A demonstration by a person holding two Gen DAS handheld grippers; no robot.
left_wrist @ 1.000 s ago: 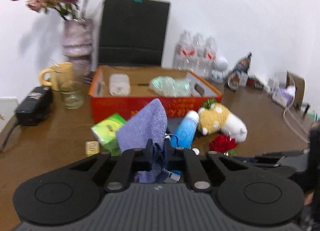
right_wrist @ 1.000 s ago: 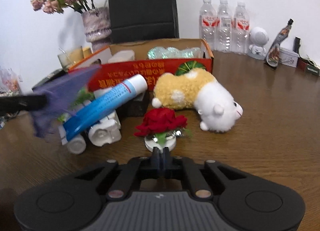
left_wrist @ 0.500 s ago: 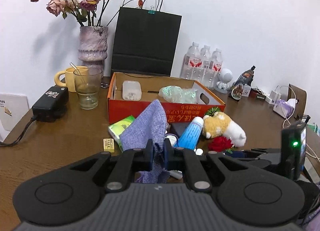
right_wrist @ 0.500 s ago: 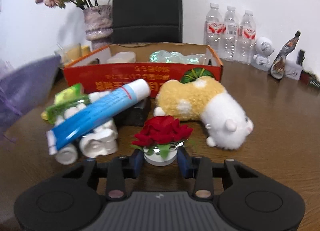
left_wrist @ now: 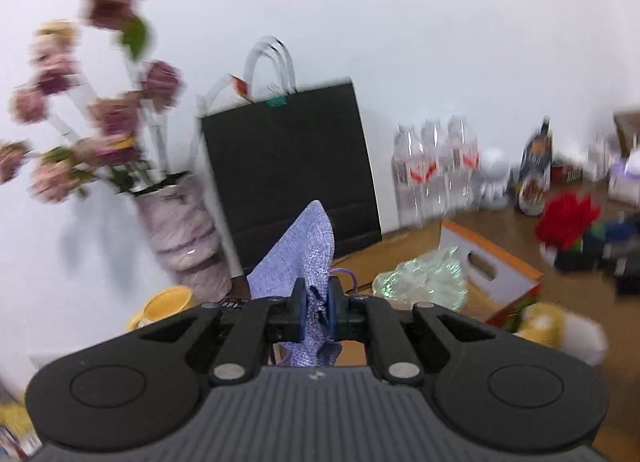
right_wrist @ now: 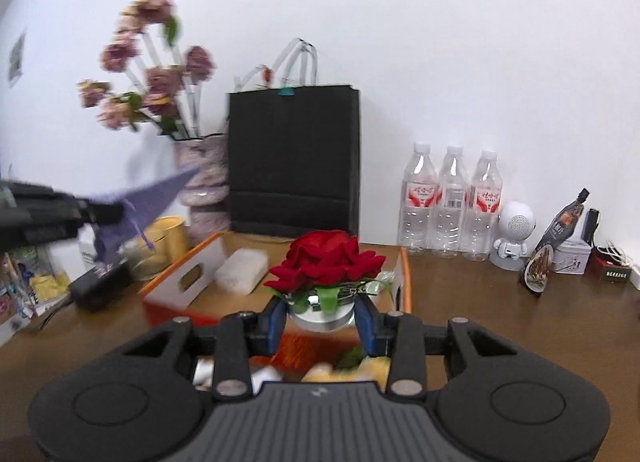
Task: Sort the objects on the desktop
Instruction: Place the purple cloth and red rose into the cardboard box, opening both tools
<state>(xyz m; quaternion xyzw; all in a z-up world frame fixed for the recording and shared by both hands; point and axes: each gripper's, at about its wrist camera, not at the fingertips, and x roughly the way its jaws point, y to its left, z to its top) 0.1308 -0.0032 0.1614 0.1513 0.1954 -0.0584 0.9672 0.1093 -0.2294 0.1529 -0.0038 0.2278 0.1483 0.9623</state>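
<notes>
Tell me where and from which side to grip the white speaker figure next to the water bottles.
Grip the white speaker figure across its round head, coming in level from the front with one finger on each side. The head is its widest, smoothest part and it stands upright. A water bottle stands close on its left and a tilted dark packet close on its right, so a sideways approach looks cramped.

vase (right_wrist: 202, 186) left of bag (right_wrist: 294, 162) | bottles (right_wrist: 452, 202) right | box (right_wrist: 192, 282) before
</notes>
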